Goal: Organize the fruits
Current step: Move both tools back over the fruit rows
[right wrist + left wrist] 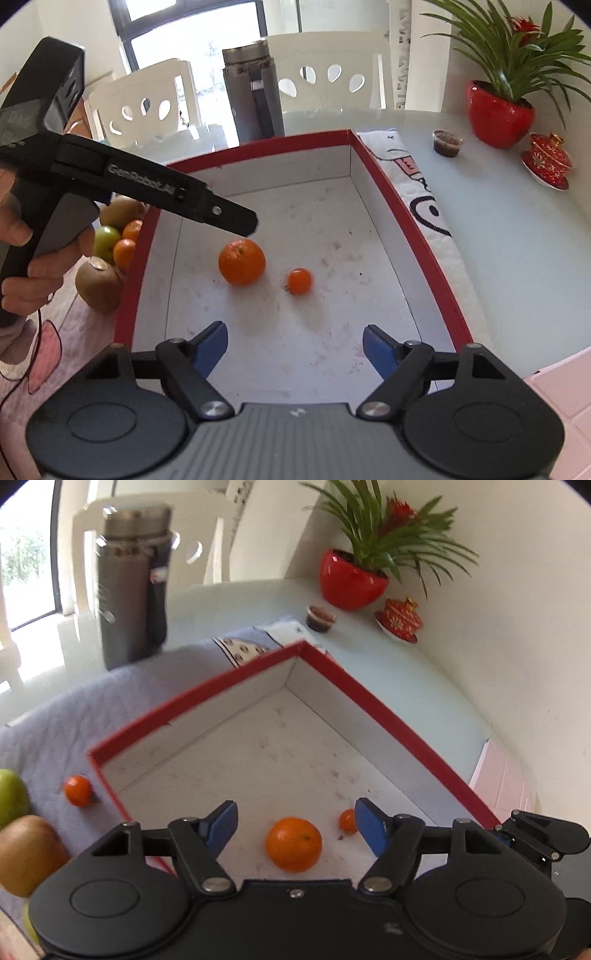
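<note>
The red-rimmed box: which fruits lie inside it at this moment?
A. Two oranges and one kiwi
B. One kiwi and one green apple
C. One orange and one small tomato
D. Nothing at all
C: on the white floor of the red-rimmed box lie only an orange and a small tomato; the kiwis and the green apple sit outside its left wall.

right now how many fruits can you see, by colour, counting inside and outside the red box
Orange fruits inside the red-rimmed cardboard box: 2, a large round orange and a small orange tomato-like fruit
Orange fruits outside: 2
Green apple: 1
Brown kiwis: 2
Total: 7
</note>
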